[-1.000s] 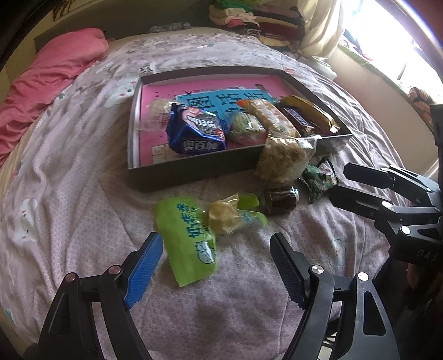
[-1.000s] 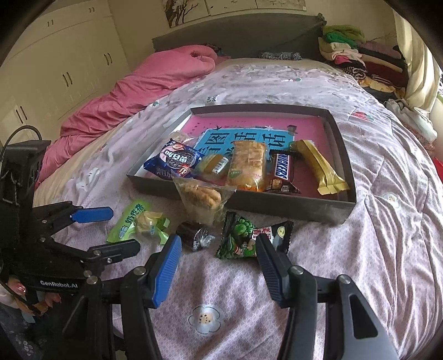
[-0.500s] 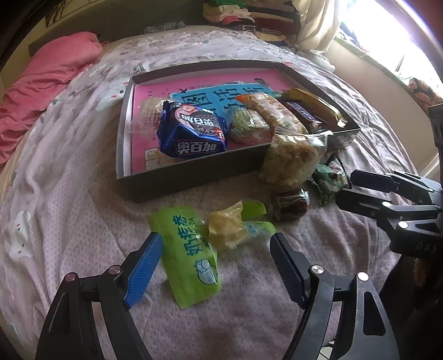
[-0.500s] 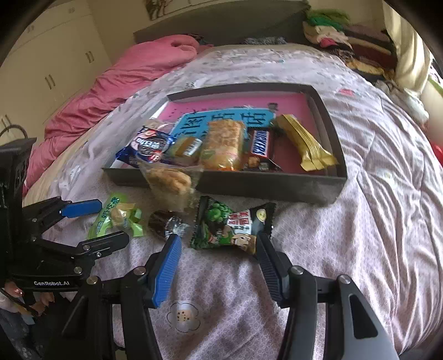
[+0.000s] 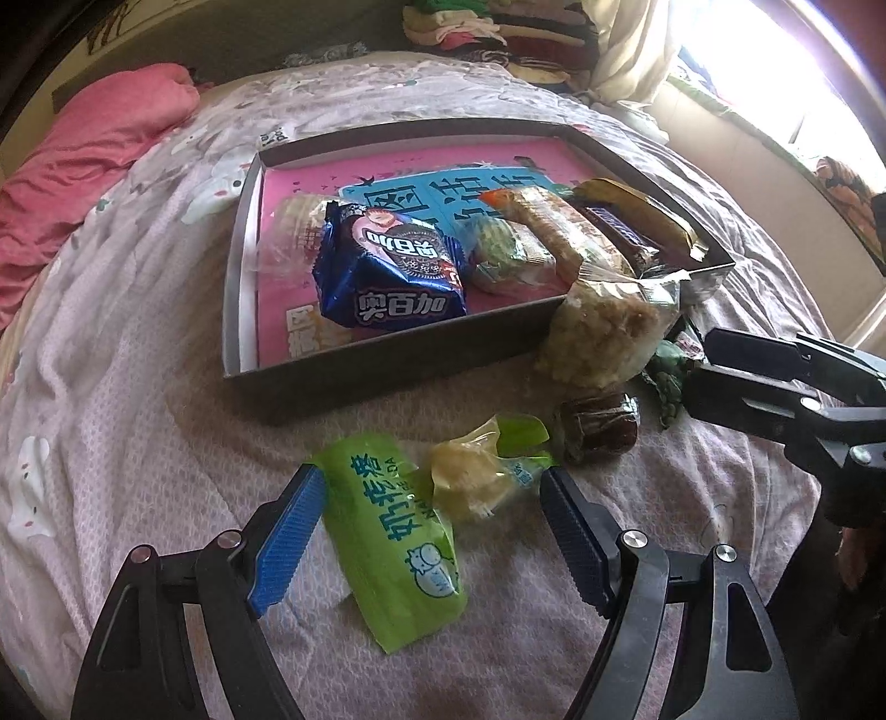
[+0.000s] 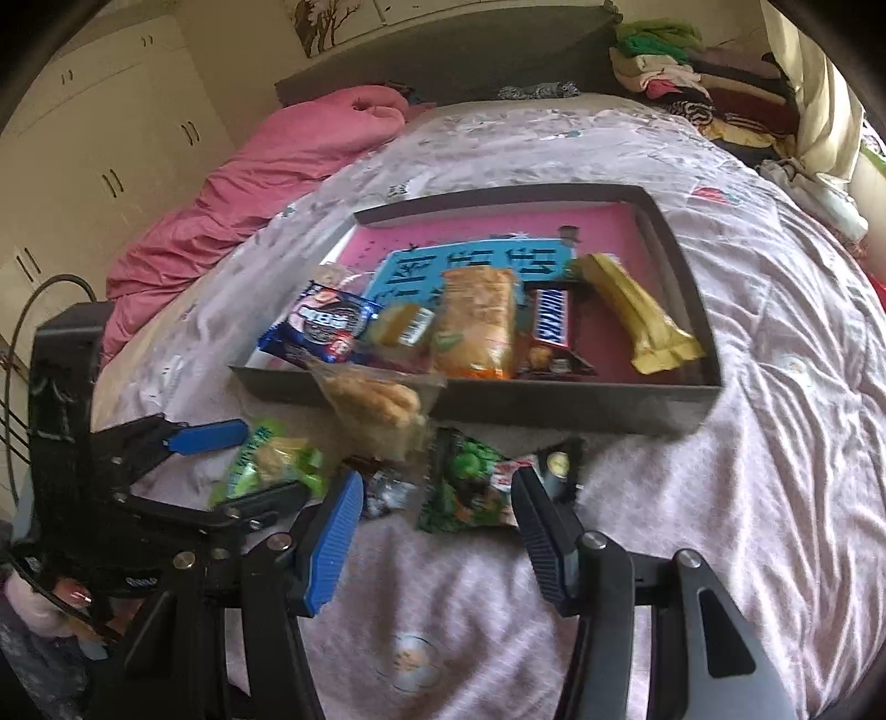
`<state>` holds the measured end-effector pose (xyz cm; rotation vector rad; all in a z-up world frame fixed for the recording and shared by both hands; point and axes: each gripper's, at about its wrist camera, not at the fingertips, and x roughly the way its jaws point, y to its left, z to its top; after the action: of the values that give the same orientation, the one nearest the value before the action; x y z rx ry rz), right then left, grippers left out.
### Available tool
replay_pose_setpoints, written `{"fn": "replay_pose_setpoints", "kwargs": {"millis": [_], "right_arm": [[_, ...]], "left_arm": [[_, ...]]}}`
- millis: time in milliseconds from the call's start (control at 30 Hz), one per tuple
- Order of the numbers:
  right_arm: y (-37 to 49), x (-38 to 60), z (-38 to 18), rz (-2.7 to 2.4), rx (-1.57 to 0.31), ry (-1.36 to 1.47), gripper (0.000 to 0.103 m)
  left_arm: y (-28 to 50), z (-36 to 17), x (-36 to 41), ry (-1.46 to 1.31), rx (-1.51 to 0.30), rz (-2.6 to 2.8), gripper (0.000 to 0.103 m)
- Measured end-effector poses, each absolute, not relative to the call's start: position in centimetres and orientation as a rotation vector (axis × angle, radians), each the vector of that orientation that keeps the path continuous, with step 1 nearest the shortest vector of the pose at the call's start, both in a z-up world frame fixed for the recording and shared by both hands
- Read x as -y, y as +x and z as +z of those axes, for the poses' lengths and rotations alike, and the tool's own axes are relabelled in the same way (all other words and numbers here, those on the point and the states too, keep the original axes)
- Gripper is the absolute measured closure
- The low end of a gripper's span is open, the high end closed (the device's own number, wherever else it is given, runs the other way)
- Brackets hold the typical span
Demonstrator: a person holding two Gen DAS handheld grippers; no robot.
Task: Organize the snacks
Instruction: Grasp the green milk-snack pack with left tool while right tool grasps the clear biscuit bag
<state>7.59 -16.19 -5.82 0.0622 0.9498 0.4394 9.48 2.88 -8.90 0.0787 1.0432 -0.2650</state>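
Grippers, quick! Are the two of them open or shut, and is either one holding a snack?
Left gripper: open, holding nothing; the light green snack packet lies on the bedspread between its fingers.
Right gripper: open, holding nothing; the dark green snack bag lies just ahead.

1. This is a bedroom in a home: a wide bed fills most of the view, covered by a pale pink quilted spread with small printed figures.
2. A rumpled pink duvet lies bunched along the far left of the bed, below a dark padded headboard.
3. Cream wardrobe doors with small dark handles line the left wall.
4. Folded clothes are stacked in a pile at the far right corner by the headboard.
5. A framed picture hangs above the headboard.
6. Bright daylight comes through a window with a pale curtain on the right.
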Motion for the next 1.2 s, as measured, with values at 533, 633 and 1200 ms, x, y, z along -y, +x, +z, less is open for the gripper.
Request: {"fn": "replay_pose_setpoints", "kwargs": {"millis": [533,633,1200], "right_arm": [[10.6,12.1,-7.3,0.440,-0.985,0.126,0.047],[11.0,12.0,-7.5,0.422,-0.982,0.141,0.048],[10.5,13.8,-6.8,0.470,-0.943,0.183,0.062]], "left_arm": [[11.2,-9.7,-4.3,0.008,-1.032,-0.335,0.020],[11.5,-9.8,-4.3,0.001,-1.030,-0.345,0.020],[12.0,-9.9,-3.3,0.004,-1.012,-0.402,0.037]]}}
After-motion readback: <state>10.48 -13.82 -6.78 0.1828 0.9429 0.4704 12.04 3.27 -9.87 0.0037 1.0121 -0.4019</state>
